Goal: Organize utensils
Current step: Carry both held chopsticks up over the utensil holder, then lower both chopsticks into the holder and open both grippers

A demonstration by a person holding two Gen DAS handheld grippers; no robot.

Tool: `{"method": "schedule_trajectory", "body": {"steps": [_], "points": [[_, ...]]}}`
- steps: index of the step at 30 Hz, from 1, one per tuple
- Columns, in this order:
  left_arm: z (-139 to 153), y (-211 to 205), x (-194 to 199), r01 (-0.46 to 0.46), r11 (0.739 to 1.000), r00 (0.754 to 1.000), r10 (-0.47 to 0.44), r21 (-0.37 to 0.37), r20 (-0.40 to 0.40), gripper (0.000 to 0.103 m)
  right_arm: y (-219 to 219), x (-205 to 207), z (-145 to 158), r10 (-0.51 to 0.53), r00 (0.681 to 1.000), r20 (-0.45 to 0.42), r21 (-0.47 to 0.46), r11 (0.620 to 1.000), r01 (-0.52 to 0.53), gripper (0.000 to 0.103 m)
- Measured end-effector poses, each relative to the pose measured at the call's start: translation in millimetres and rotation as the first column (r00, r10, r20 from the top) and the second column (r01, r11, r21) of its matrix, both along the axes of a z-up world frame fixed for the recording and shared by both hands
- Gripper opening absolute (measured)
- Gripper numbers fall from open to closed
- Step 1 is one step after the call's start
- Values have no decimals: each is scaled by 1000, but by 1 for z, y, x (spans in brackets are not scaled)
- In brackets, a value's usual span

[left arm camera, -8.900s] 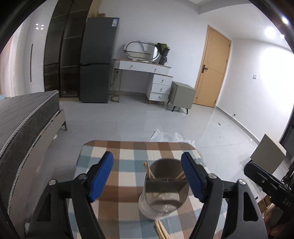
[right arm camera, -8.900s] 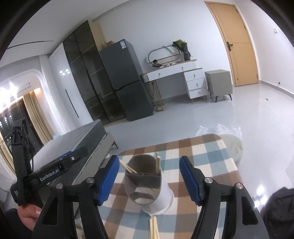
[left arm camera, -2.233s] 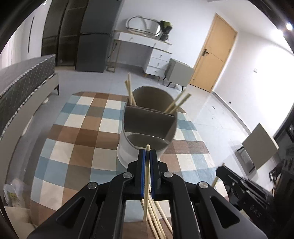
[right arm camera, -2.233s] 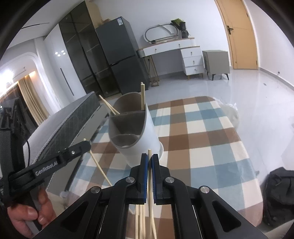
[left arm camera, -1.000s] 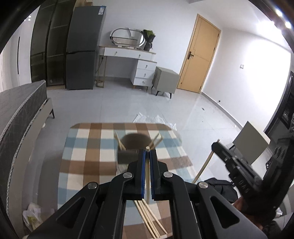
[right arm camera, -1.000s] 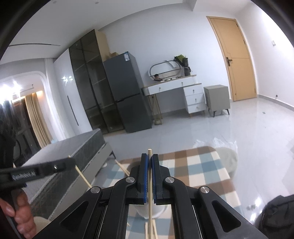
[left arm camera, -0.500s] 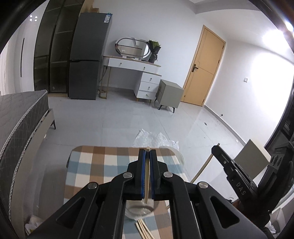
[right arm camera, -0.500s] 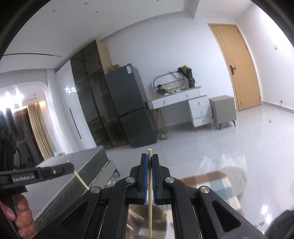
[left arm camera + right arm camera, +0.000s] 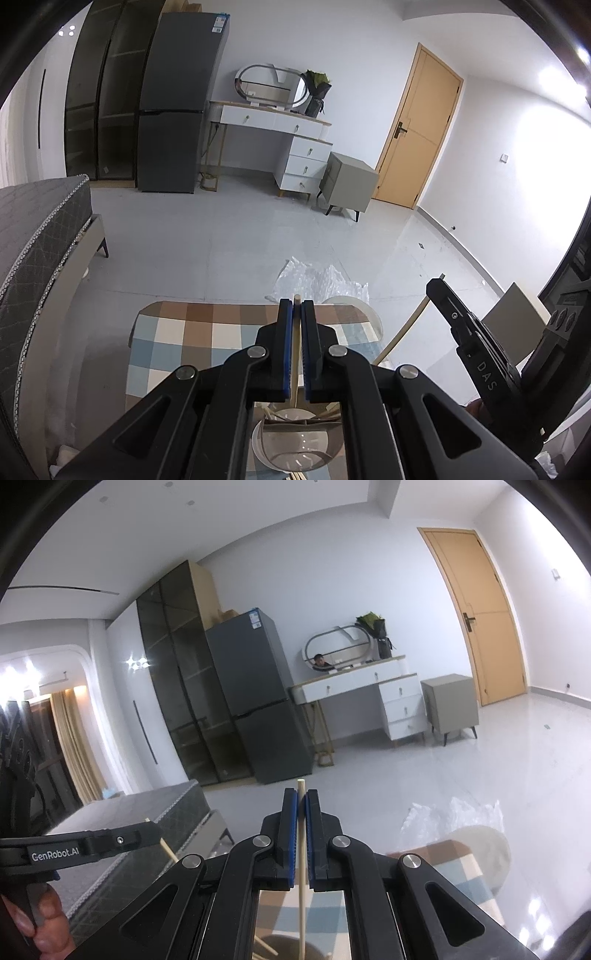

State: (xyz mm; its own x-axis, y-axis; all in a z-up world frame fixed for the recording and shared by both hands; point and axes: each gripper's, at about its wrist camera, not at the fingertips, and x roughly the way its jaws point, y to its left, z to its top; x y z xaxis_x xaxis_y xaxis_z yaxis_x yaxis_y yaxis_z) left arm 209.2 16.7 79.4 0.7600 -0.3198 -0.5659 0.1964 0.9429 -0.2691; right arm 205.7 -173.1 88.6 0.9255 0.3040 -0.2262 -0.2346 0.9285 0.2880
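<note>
Left wrist view showed the left claw (image 9: 296, 308) pinched tight on a single wooden chopstick (image 9: 295, 354), whose tip stood just past the blue pads (image 9: 283, 347) and whose shaft ran down toward the divided utensil holder (image 9: 295, 443) directly beneath. That holder sat on the desk (image 9: 173, 343), which was covered in a brown, blue and white checked cloth, and a few other chopsticks (image 9: 280, 416) leaned in its far compartment. More sticks lay on the desk at the bottom edge of the view, just in front of the holder. To the right, the right claw (image 9: 436, 284) appeared from the side, gripping a second chopstick (image 9: 402, 332) that slanted down toward the desk.

Right wrist view showed that claw (image 9: 301, 801) shut on its chopstick (image 9: 302, 867), held nearly upright, the lower end reaching toward the holder's dark rim (image 9: 288, 945) at the bottom of the frame. At the left edge the other claw (image 9: 151, 830) came in from the side with its stick (image 9: 168, 849) poking out below, a hand (image 9: 40, 923) on its handle.
</note>
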Motion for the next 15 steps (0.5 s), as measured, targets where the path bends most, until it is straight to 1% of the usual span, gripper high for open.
{"method": "schedule_trajectory", "body": {"steps": [7,15], "points": [[-14,-5,12,19,1000,999,-19,3,-43,0,5,10,-21,4,1000,-31,-21,1000,-5,4],[-27,-13,12,64,998,993,-62,19,-98,0,7,5,-37,13,999,-51,-52,999,-16,4]]}}
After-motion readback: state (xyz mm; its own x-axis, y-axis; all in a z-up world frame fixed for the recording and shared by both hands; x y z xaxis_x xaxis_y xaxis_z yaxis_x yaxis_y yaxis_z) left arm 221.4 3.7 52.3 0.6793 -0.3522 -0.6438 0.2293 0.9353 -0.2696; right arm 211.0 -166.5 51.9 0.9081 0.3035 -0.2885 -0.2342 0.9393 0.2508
